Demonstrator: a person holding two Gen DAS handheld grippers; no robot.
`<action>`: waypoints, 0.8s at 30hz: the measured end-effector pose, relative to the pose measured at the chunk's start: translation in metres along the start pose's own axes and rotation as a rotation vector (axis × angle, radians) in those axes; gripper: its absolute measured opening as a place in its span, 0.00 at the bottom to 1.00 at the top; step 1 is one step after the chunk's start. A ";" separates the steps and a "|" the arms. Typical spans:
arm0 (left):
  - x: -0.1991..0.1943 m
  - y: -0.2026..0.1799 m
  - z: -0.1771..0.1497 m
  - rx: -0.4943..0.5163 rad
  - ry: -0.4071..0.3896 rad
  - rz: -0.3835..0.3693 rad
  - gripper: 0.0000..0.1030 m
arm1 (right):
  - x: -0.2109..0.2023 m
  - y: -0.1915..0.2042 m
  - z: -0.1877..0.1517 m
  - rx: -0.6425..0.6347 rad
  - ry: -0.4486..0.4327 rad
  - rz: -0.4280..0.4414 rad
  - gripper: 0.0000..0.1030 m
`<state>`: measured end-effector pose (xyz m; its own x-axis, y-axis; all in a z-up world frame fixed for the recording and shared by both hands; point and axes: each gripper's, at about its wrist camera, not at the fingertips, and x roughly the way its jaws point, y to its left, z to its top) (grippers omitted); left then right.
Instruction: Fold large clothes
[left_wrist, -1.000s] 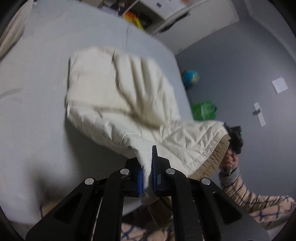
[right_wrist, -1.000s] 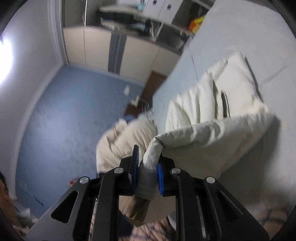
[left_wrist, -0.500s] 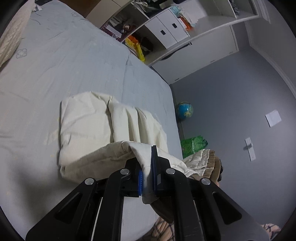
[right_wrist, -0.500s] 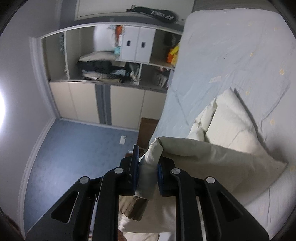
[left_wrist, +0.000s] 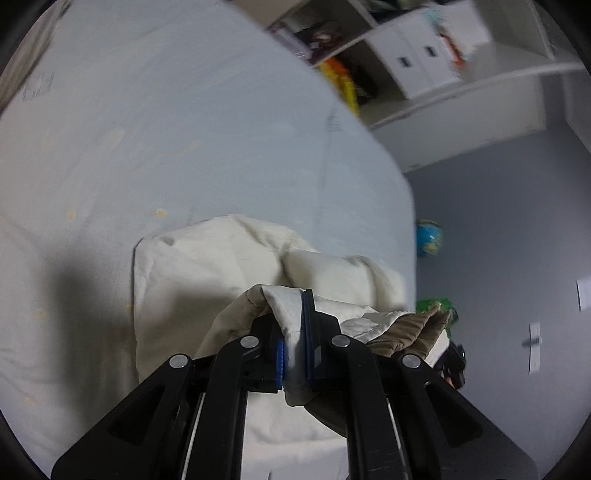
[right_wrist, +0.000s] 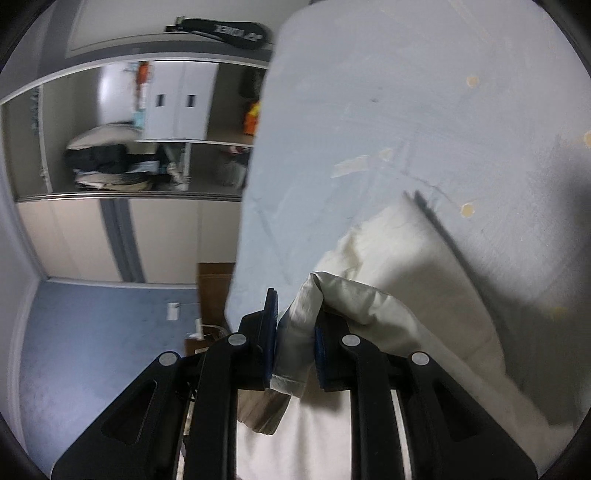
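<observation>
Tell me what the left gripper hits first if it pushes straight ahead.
Probably the folded cream jacket on the bed, lying just beyond the left gripper, whose jaws are shut on its hem. Depth is uncertain.

Ahead of the left hand-held gripper (left_wrist: 293, 347), the bed (left_wrist: 184, 122) lies open beyond the cream jacket (left_wrist: 207, 266), whose folded bulk fills the near part of the mattress. Past the bed's right edge, a globe (left_wrist: 428, 238) and a green bag (left_wrist: 430, 306) sit on the floor. The right hand-held gripper (right_wrist: 293, 339) has bare sheet ahead and to its right; to its left, past the bed edge, a brown box (right_wrist: 214, 280) stands on the blue floor before the wardrobe (right_wrist: 122, 155).
</observation>
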<state>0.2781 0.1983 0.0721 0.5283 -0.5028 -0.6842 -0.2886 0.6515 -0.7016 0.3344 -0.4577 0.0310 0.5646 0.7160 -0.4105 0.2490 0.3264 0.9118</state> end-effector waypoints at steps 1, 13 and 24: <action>0.011 0.007 0.004 -0.013 0.008 0.014 0.08 | 0.006 -0.005 0.001 0.009 0.000 -0.014 0.14; -0.007 0.018 -0.001 -0.103 -0.024 -0.064 0.38 | -0.001 0.005 0.013 0.020 0.070 0.016 0.48; -0.058 -0.044 -0.028 0.100 -0.182 0.101 0.93 | -0.035 0.102 -0.033 -0.360 0.076 0.019 0.68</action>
<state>0.2378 0.1828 0.1373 0.6389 -0.3271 -0.6963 -0.2716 0.7509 -0.6020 0.3140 -0.4289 0.1380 0.5033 0.7634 -0.4050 -0.0614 0.4991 0.8644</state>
